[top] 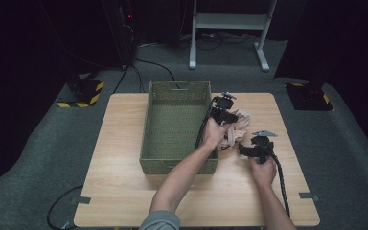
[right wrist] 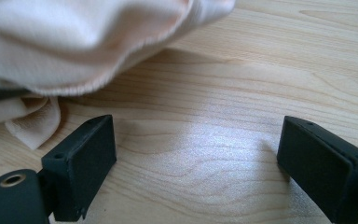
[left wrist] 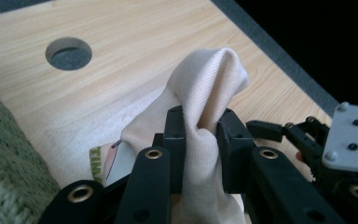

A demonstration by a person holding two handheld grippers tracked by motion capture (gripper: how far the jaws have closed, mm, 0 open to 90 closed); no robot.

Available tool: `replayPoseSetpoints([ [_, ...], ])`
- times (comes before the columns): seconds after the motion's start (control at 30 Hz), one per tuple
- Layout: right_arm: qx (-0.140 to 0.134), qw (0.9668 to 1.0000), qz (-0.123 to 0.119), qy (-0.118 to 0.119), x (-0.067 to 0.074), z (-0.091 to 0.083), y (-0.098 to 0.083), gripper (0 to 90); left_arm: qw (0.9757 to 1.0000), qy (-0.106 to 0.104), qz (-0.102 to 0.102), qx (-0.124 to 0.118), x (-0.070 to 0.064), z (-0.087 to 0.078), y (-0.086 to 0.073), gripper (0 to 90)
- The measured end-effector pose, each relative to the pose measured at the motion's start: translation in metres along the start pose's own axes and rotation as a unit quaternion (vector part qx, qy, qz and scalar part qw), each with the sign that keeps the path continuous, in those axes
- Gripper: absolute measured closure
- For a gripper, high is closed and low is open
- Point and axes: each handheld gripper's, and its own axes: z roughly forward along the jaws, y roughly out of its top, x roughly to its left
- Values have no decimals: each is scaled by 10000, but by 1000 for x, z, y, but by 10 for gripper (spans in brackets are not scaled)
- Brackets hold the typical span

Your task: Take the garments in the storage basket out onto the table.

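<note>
Two grippers: we hold both over the right part of the wooden table (top: 124, 191), beside the green basket (top: 172, 120).
Basket edge: its right wall runs just beside our left hand (top: 214, 132); in the left gripper view a woven corner (left wrist: 4, 177) sits at the lower left.
Table edges: the far right edge lies close behind the cloth; in the left gripper view it runs diagonally just past the fabric's peak.
Open room: we see bare wood on the near side in front of both forearms, and to the left of the basket.
Hole: a round opening (left wrist: 68, 53) in the tabletop lies beyond the cloth.
Cloth: the pale pink cloth (top: 237, 127) lies bunched on the table, right of the basket, between the two grippers.
Left gripper (left wrist: 200, 128): jaws nearly together, pinching a raised fold of the cloth (left wrist: 205, 93); a printed label shows at its lower left.
Right gripper (right wrist: 196, 154): jaws spread wide over bare wood, nothing between them; the cloth's edge (right wrist: 74, 42) hangs just beyond.
</note>
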Motion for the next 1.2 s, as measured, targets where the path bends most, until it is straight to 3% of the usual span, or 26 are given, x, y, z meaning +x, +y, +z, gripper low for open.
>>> replayPoseSetpoints([
  [0.1, 0, 10000, -1, 0, 0, 0, 0, 111, 9999, 29, 99, 68, -2, 1, -1, 678],
  [0.37, -1, 10000, 6, 2, 0, 0, 0, 111, 9998, 64, 114, 161, -6, 0, -1, 417],
  [0.57, -1, 10000, 7, 1, 0, 0, 0, 111, 9991, 287, 184, 262, -6, 0, -2, 253],
  [0.83, -2, 10000, 10, -2, 0, 0, 0, 111, 9997, 108, 213, 16, -4, -6, -1, 161],
  [0.93, -4, 10000, 19, -3, 0, 0, 0, 111, 9994, 57, 345, -15, -5, -9, -2, 133],
  [1.07, -3, 10000, 5, -3, 0, 0, 0, 111, 9986, 114, 514, -86, -7, -11, -2, 87],
  [1.2, -1, 10000, 11, -3, 0, 0, 0, 111, 9985, 128, 521, -144, -7, -14, -2, 87],
])
